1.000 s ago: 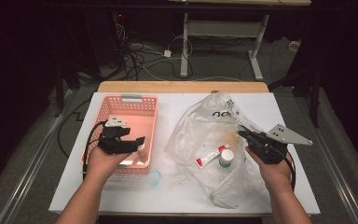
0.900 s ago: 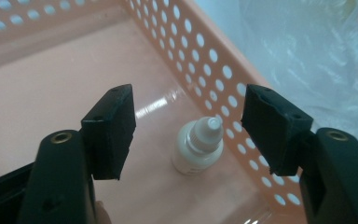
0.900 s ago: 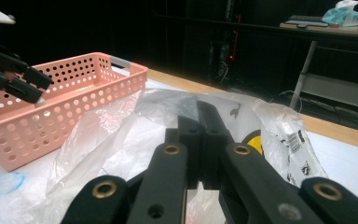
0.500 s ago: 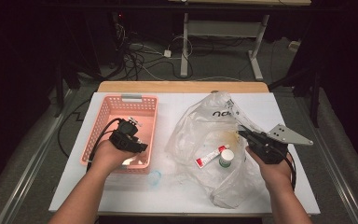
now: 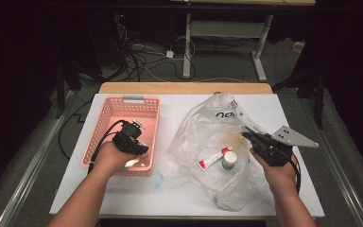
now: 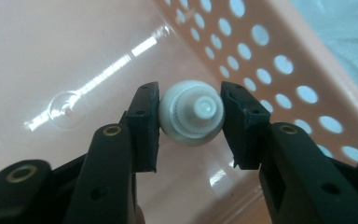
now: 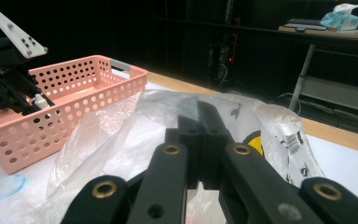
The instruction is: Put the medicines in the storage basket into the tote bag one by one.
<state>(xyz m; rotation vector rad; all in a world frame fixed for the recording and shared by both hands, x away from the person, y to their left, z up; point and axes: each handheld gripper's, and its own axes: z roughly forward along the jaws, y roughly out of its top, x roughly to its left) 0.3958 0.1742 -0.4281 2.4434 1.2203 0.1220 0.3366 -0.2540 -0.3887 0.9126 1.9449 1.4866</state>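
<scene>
Two grippers are at work, and the pink basket (image 5: 105, 124) is the landmark. From the high view, the left gripper (image 5: 135, 134) hangs over the basket's near right part, tipped down into it, while the right gripper (image 5: 249, 137) sits well to the basket's right, at the edge of the clear plastic bag (image 5: 203, 137). Inside that bag, right of the basket, lie a red-and-white tube (image 5: 213, 158) and a small green-capped bottle (image 5: 229, 160).

Left gripper view now: the left gripper (image 6: 189, 114) has its jaws partly open and pressed on either side of a small white bottle (image 6: 191, 114), seen end-on, above the basket floor (image 6: 60, 56) beside the perforated wall.

Right gripper view: the right gripper (image 7: 198, 135) has its jaws squeezed fully together, pinching the plastic bag (image 7: 121, 135); the basket (image 7: 81, 95) stands off to its left.
</scene>
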